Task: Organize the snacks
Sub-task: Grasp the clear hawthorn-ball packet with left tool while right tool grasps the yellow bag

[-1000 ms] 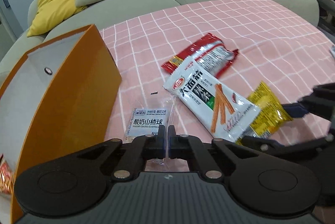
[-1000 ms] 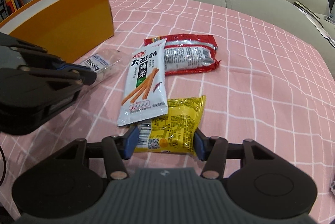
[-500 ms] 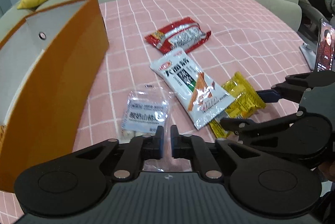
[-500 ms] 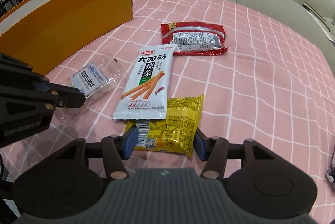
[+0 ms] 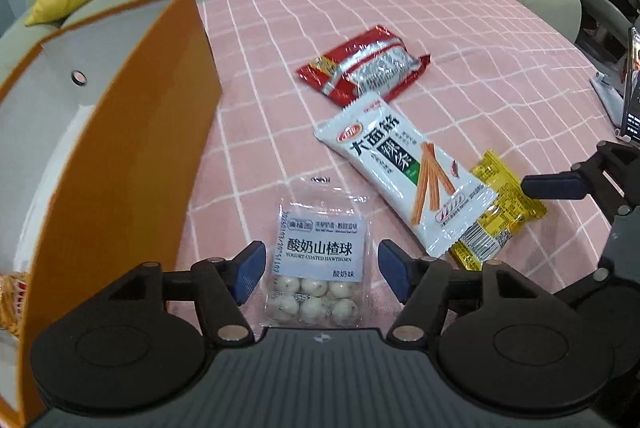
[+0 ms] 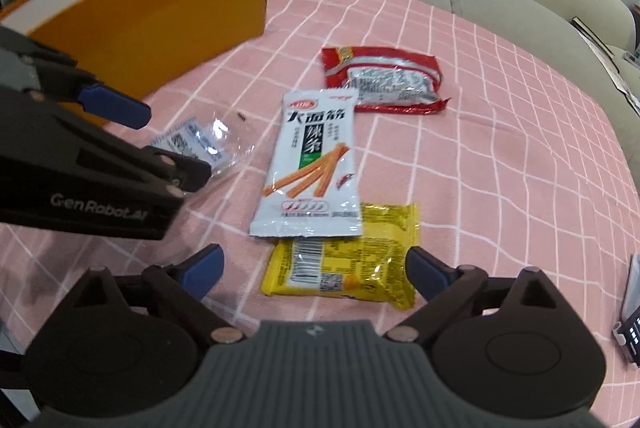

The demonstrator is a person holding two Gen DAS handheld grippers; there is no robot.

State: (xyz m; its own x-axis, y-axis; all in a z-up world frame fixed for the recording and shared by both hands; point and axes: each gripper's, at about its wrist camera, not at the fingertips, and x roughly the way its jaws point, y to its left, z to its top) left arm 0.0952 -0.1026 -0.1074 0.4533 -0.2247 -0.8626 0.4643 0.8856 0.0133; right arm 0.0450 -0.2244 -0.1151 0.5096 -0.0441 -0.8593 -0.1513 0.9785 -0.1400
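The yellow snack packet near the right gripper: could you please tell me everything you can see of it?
The yellow snack packet is a glossy, crinkled foil-like pouch with a white barcode panel and a small code square on its visible face. It lies flat on the pink checked cloth, its far edge tucked under the white spicy-strip packet, which overlaps it. It sits between the fingers of the right gripper, whose jaws are opening; the pads stand clear of it. Nothing else touches it.

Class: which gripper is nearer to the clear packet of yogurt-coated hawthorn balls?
Left. The left gripper, fingers opening, straddles the hawthorn packet; the right gripper is off to its side, straddling the yellow packet.
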